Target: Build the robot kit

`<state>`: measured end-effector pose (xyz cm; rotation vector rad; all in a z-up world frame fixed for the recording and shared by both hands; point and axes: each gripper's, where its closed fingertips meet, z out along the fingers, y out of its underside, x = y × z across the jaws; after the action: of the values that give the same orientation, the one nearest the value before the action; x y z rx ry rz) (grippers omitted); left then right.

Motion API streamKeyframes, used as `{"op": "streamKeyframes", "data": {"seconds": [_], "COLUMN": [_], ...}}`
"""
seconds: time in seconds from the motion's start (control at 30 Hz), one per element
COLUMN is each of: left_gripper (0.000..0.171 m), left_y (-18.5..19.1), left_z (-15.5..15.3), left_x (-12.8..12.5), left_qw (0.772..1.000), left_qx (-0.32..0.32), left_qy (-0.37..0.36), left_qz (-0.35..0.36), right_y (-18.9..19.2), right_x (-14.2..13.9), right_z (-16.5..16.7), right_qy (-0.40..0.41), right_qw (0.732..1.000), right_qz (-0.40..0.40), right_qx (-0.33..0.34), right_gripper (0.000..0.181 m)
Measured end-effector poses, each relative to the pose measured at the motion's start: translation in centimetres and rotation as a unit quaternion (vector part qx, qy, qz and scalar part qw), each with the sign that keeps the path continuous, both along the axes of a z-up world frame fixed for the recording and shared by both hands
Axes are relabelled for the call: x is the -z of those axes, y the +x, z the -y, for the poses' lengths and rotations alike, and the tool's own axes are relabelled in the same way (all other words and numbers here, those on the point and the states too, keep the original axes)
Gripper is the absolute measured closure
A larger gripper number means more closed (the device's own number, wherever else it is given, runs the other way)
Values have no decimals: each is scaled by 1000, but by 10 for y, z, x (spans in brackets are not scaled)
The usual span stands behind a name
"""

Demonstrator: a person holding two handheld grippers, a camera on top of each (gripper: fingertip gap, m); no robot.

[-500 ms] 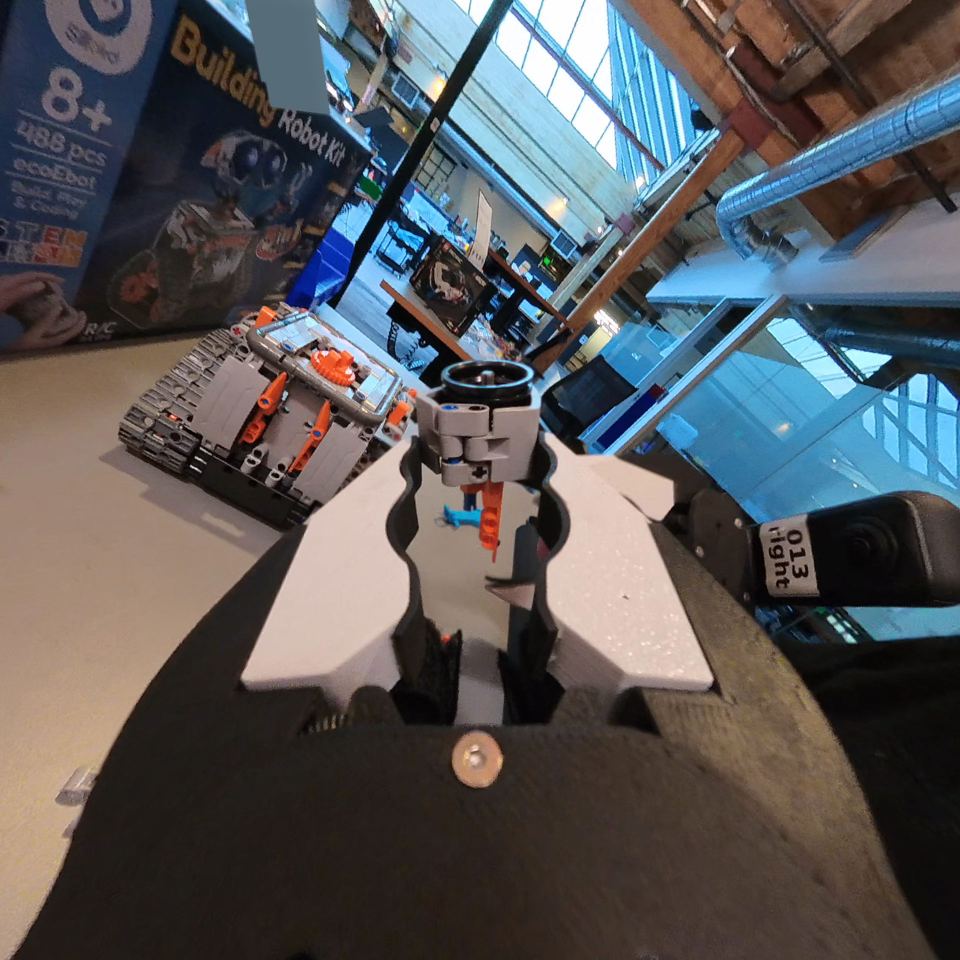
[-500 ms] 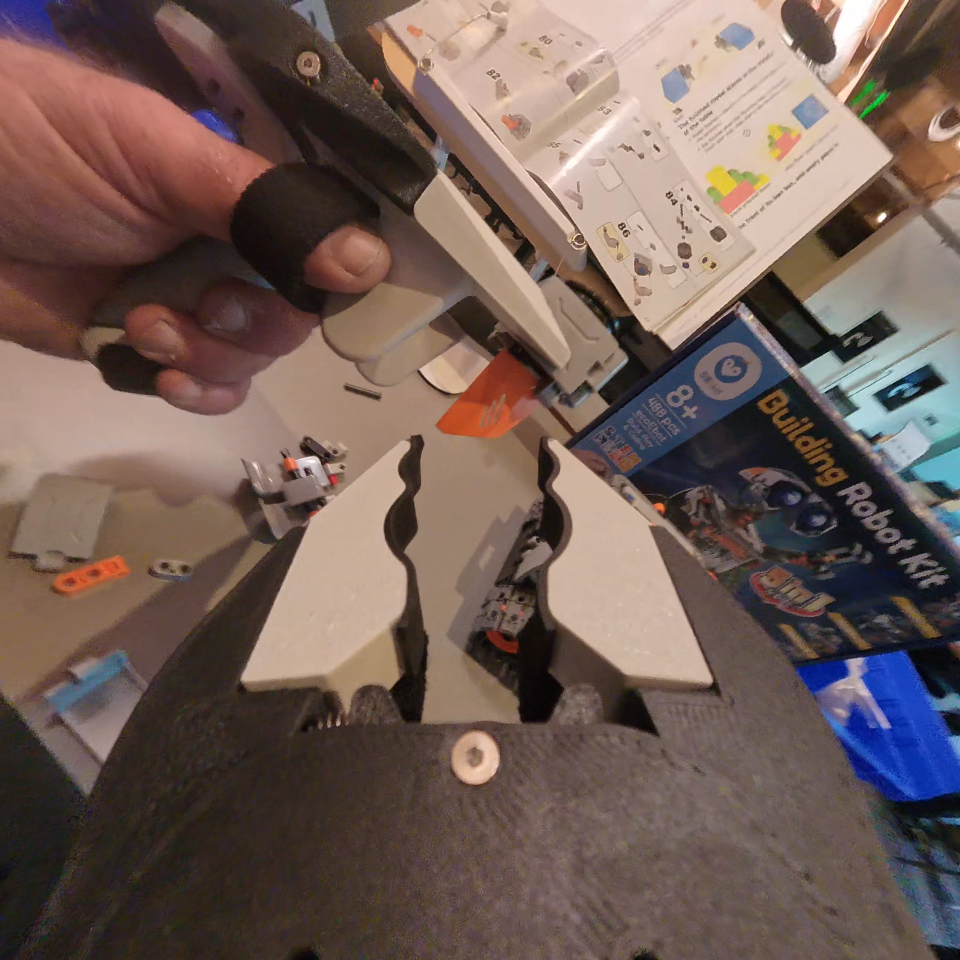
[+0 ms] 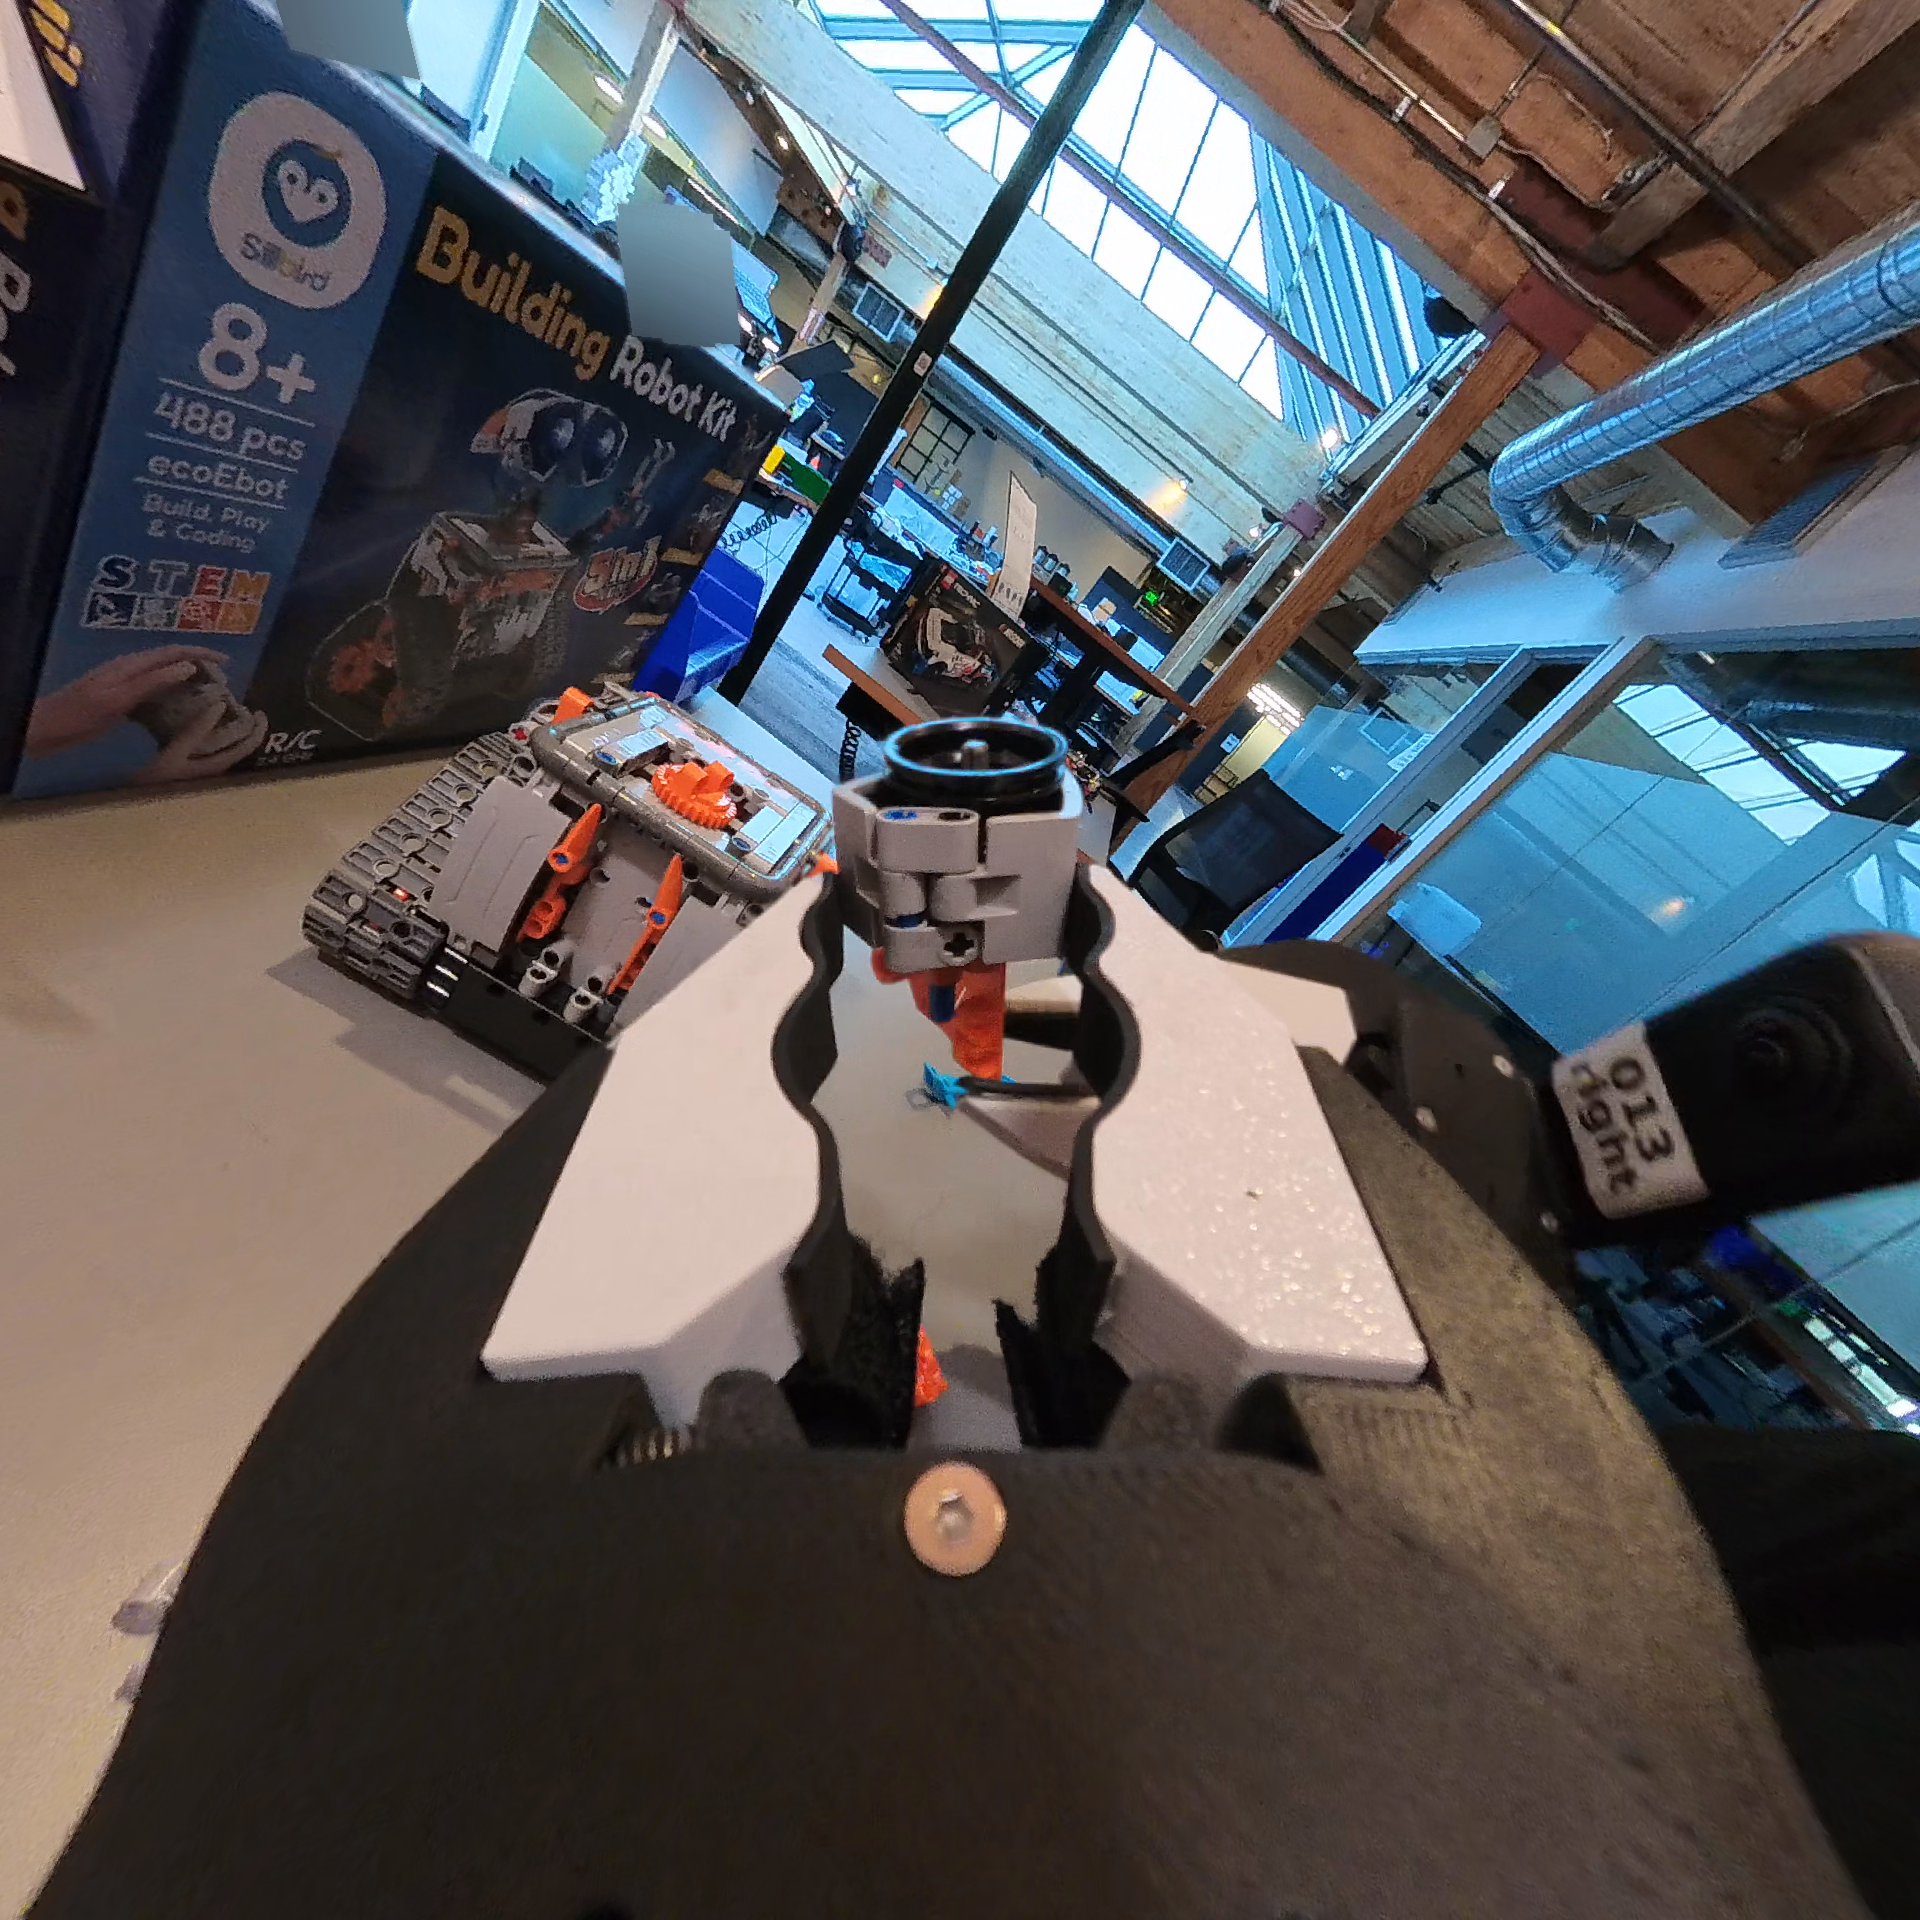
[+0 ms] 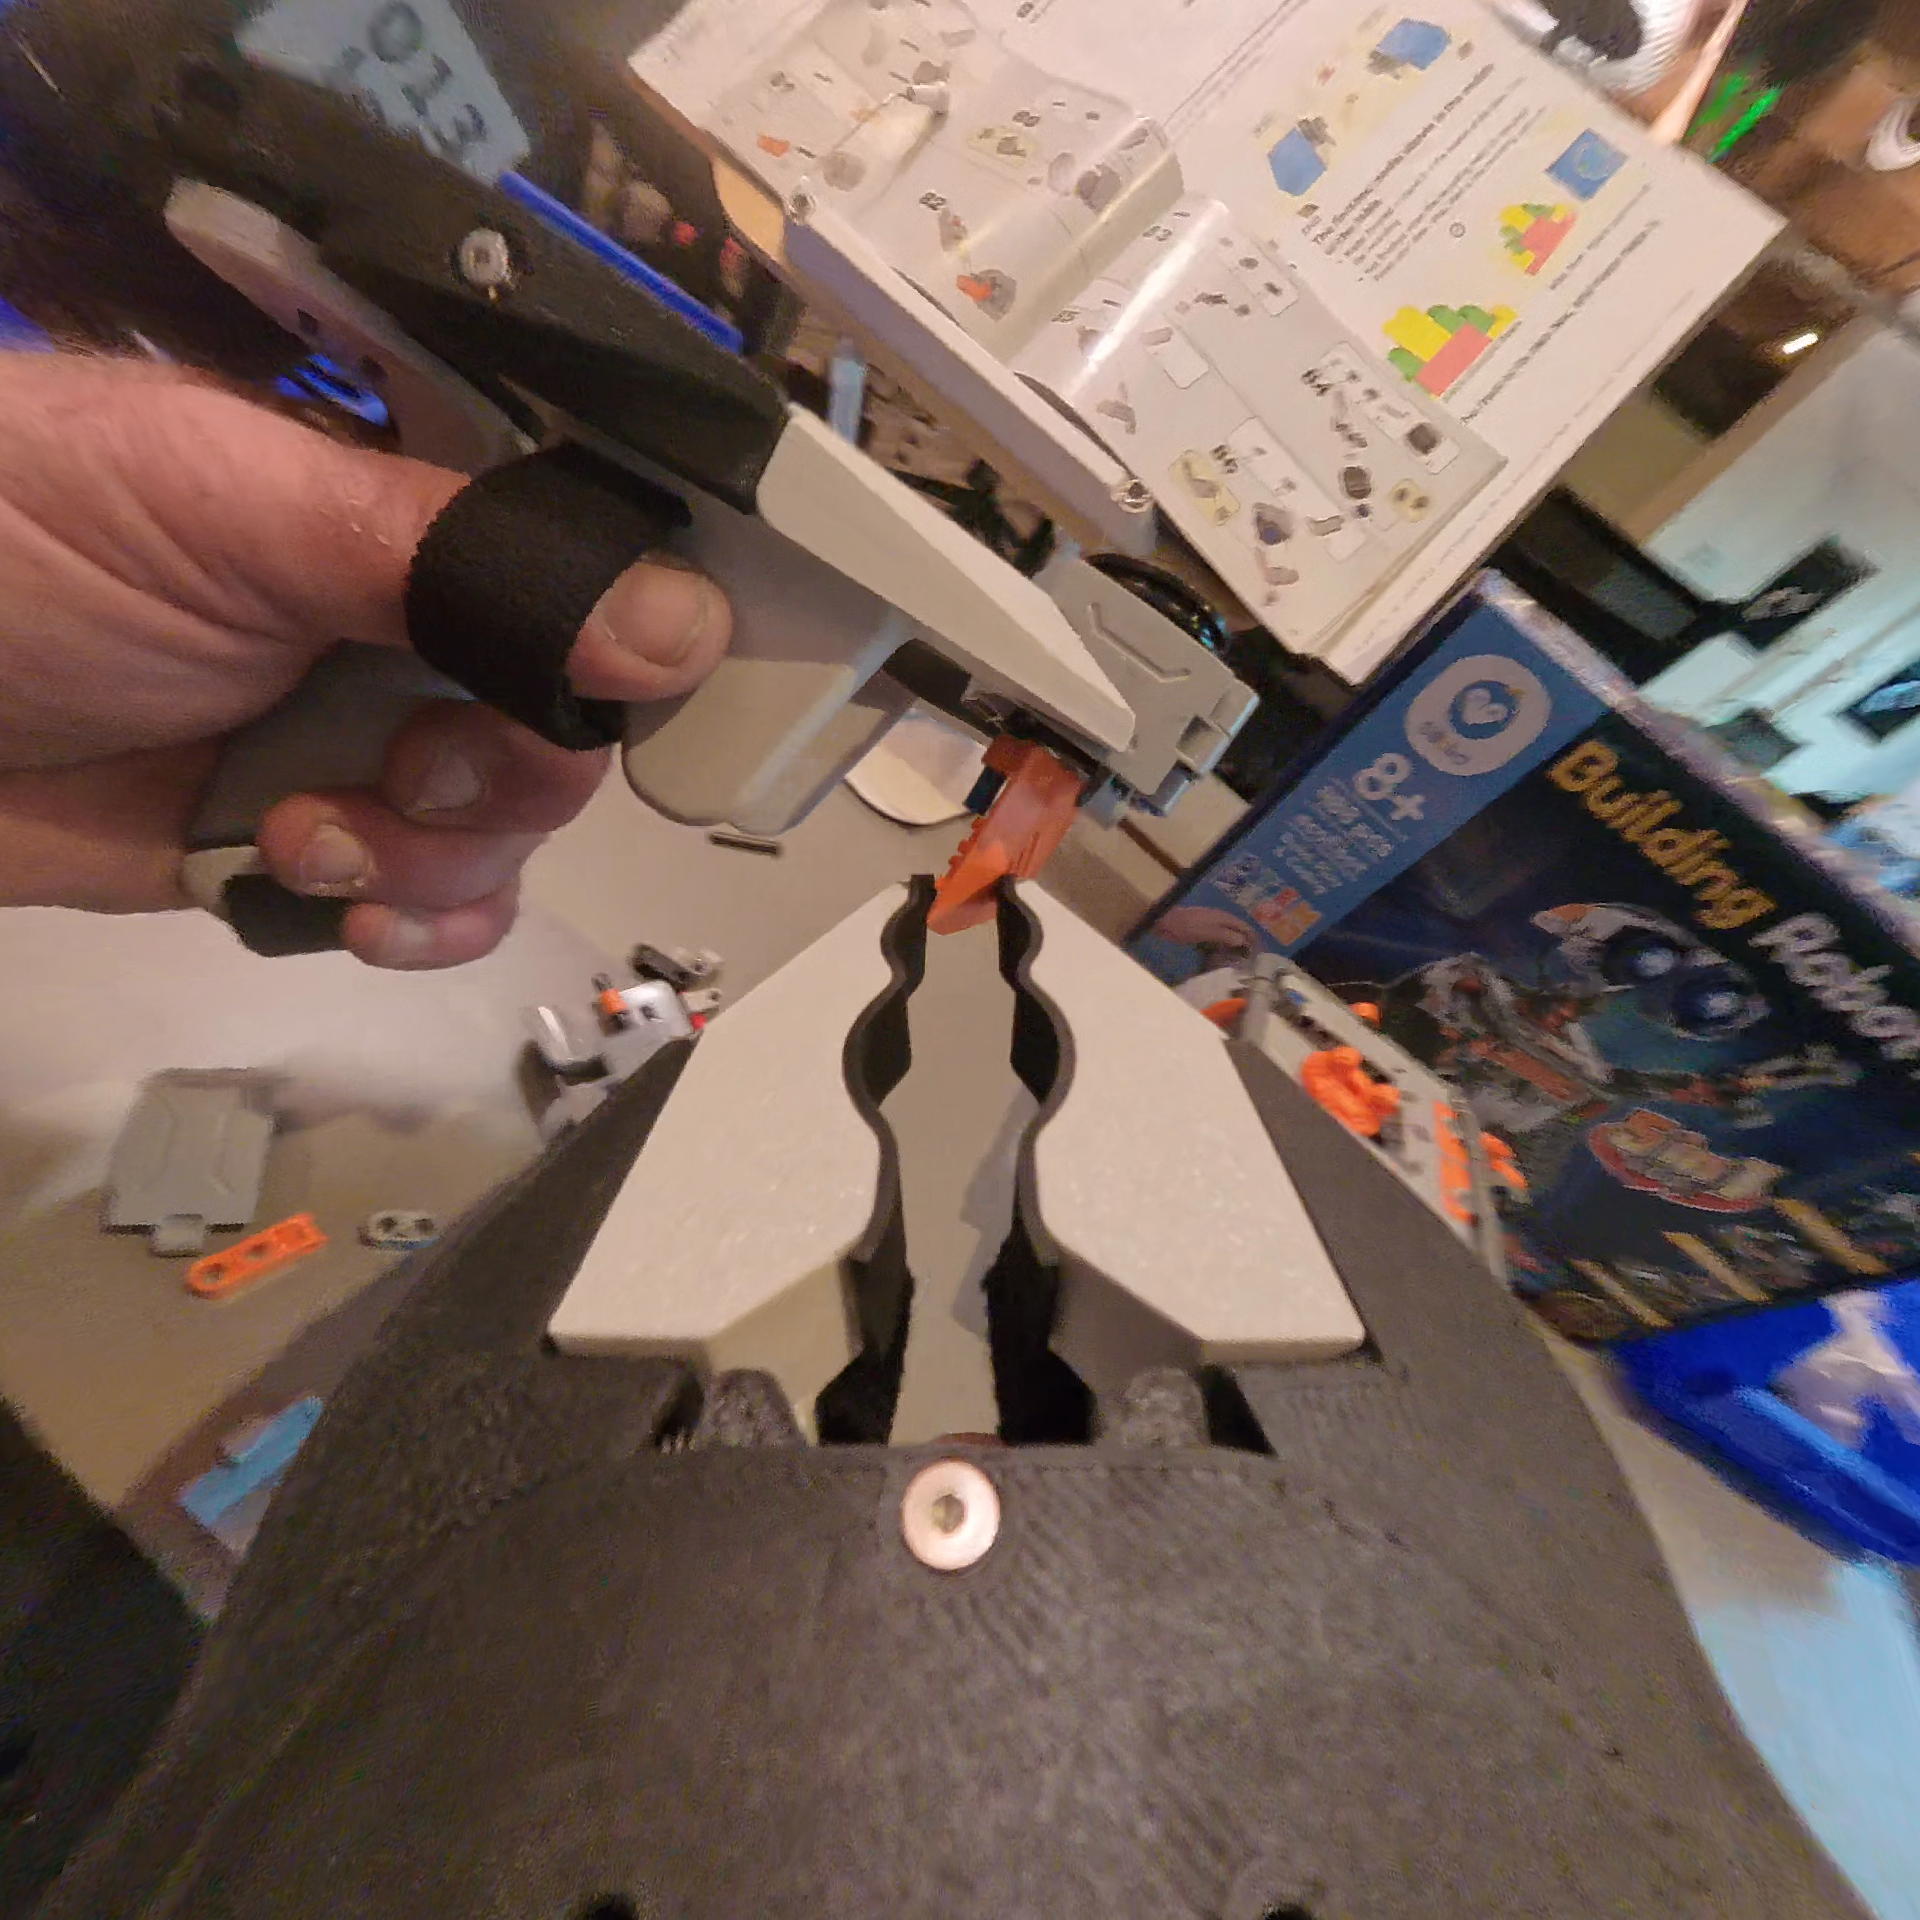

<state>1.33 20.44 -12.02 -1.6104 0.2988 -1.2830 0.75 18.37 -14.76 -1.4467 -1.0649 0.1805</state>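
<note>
Left wrist view shows the left tool (image 3: 961,914) clamped on a grey brick assembly (image 3: 956,873) at the tips of its pale, wavy-edged fingers (image 3: 686,1164). The assembly is blocky matte plastic with a glossy black round cap on top and an orange piece (image 3: 971,1013) hanging beneath it. Just left of the tool and a little beyond, a tracked model vehicle (image 3: 561,873) in grey, black and orange sits on the smooth beige desk (image 3: 156,1143). Behind it stands a blue printed kit box (image 3: 343,457) carrying lettering and a robot picture. To the tool's right lies the black, rough-printed body of the other device, bearing a white label (image 3: 1626,1127) with writing.

Right wrist view: the right tool (image 4: 961,904) has its fingers drawn close, with the tip of the orange piece (image 4: 1003,831) between the fingertips; the frame is blurred, so contact looks likely but I cannot be sure. Above and left of it, a hand (image 4: 312,665) grips the left device's grey handle, index finger through a black fabric loop, the other fingers curled under. Left of the tool, loose parts lie on the desk: a small grey sub-assembly (image 4: 623,1023), a flat grey panel (image 4: 187,1153), an orange holed beam (image 4: 255,1242). Farther off, an open instruction booklet (image 4: 1247,260) with glossy pages is propped above the kit box (image 4: 1558,935).
</note>
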Motion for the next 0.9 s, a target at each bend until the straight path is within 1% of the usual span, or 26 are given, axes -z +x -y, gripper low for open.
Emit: {"op": "streamKeyframes", "data": {"seconds": [0.07, 0.2, 0.23, 0.27, 0.33, 0.37, 0.4, 0.53, 0.57, 0.6, 0.63, 0.7, 0.73, 0.9], "left_gripper": [131, 131, 131, 131, 131, 131, 131, 131, 131, 131, 131, 131, 131, 131], "left_y": [-1, 0, 0, -1, 0, 1, 2, 2, 3, 4, 5, 8, 8, 5], "left_z": [2, 8, 9, 11, 16, 17, 17, 15, 15, 16, 16, 19, 18, 18], "left_x": [2, 3, 3, 1, -4, -4, -2, 2, 4, 6, 7, 8, 8, 9], "left_qw": [1000, 999, 998, 998, 995, 995, 995, 994, 994, 994, 994, 993, 993, 990], "left_qx": [7, 35, 43, 49, 71, 74, 72, 82, 83, 84, 82, 90, 88, 91], "left_qy": [-6, -20, -22, -22, -21, -24, -24, -41, -42, -45, -45, -48, -49, -62], "left_qz": [6, 26, 31, 39, 61, 61, 57, 61, 58, 56, 58, 60, 62, 83], "right_y": [-1, 2, 2, 2, 4, 4, 5, 4, 4, 2, 1, 1, 1, -2], "right_x": [1, 2, 2, -1, -5, -5, -3, 1, 1, 2, 4, 7, 6, 8], "right_z": [3, 6, 7, 9, 13, 15, 14, 12, 10, 11, 11, 7, 6, 6], "right_qy": [-60, -168, -195, -229, -302, -331, -344, -316, -312, -311, -305, -276, -262, -221], "right_qw": [996, 971, 960, 944, 899, 880, 872, 890, 894, 896, 902, 923, 928, 949], "right_qz": [-49, -138, -161, -192, -252, -269, -274, -260, -260, -254, -242, -218, -214, -182], "right_qx": [-38, -101, -118, -141, -192, -210, -216, -199, -190, -190, -186, -160, -155, -130], "right_gripper": [171, 174, 174, 175, 175, 175, 175, 173, 164, 159, 162, 164, 171, 174]}}
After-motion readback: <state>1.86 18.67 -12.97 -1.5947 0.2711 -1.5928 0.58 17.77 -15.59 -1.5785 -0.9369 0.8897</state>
